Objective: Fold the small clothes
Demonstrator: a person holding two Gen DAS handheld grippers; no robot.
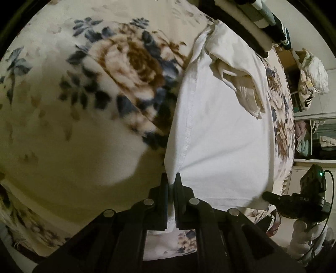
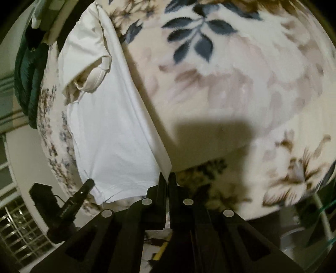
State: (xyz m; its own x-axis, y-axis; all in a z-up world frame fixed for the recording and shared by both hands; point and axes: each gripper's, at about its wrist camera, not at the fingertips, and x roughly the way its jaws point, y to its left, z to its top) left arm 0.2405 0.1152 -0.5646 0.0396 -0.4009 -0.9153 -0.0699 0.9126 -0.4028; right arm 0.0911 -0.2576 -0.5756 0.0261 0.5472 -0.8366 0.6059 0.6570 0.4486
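A small white T-shirt (image 1: 222, 134) lies stretched on a floral blanket (image 1: 73, 117), its sleeve and collar bunched at the far end. My left gripper (image 1: 172, 178) is shut on one near hem corner of the shirt. In the right wrist view the same shirt (image 2: 109, 130) runs away from me, and my right gripper (image 2: 167, 178) is shut on the other near hem corner. Each gripper shows in the other's view: the right one (image 1: 273, 196) at the shirt's right hem, the left one (image 2: 89, 184) at the left hem. The hem is lifted slightly off the blanket.
The floral blanket (image 2: 241, 84) covers the bed. Hanging dark and green clothes (image 2: 29, 88) and folded items (image 1: 262, 19) sit past the shirt's far end. A crumpled white bundle (image 1: 313, 77) and shelves (image 1: 315, 138) stand beside the bed.
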